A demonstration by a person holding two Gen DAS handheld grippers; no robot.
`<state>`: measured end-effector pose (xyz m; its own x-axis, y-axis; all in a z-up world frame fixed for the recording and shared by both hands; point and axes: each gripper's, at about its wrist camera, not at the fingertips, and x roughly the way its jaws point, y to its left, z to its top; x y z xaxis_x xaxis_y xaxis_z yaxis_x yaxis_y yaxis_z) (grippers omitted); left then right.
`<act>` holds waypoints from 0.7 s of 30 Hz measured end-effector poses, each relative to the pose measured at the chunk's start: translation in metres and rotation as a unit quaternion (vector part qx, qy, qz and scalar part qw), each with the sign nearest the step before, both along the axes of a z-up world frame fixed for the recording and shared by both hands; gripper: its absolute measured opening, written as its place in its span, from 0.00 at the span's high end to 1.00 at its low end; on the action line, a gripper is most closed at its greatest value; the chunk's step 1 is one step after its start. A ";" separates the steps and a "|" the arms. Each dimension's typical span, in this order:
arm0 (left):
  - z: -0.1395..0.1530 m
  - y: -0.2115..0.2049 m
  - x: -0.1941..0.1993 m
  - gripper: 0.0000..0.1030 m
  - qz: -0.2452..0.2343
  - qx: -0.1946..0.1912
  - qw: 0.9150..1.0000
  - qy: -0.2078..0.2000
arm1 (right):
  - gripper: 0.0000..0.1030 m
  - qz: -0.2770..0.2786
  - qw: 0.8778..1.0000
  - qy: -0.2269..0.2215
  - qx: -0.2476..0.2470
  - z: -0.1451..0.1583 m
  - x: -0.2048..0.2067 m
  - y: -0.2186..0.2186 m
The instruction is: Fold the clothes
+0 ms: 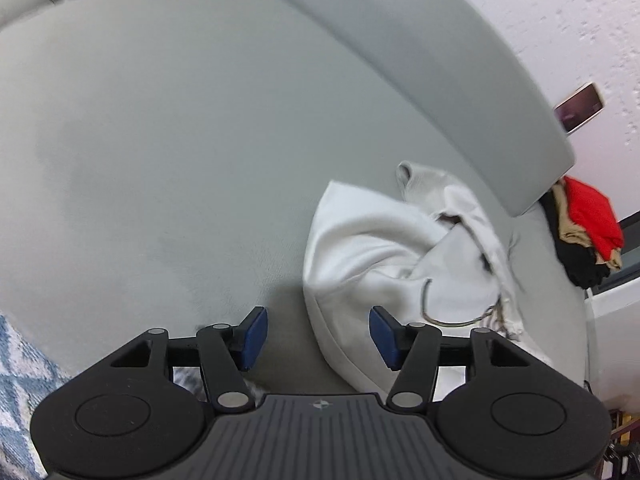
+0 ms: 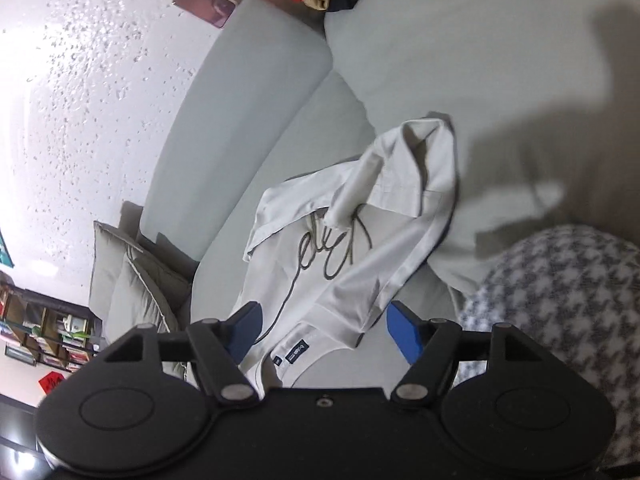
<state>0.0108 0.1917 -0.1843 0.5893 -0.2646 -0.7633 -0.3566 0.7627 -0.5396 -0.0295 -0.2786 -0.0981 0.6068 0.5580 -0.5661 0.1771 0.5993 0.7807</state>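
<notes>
A white T-shirt with dark script lettering lies crumpled on the grey sofa seat, right of centre in the left wrist view. My left gripper hovers over its lower left edge, open, blue pads apart with cloth below them but not pinched. In the right wrist view the same T-shirt lies bunched, collar and label towards the camera. My right gripper is open above the collar end, and its pads press on nothing.
A pile of red, tan and black clothes sits at the sofa's far end by the backrest. A houndstooth cloth lies at right in the right wrist view. Grey cushions and a bookshelf stand at left.
</notes>
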 end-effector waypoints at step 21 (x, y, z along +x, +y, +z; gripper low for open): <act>-0.014 -0.026 0.035 0.21 -0.042 -0.014 0.998 -0.054 | 0.71 -0.075 0.990 0.008 -0.115 -0.049 0.054 -0.053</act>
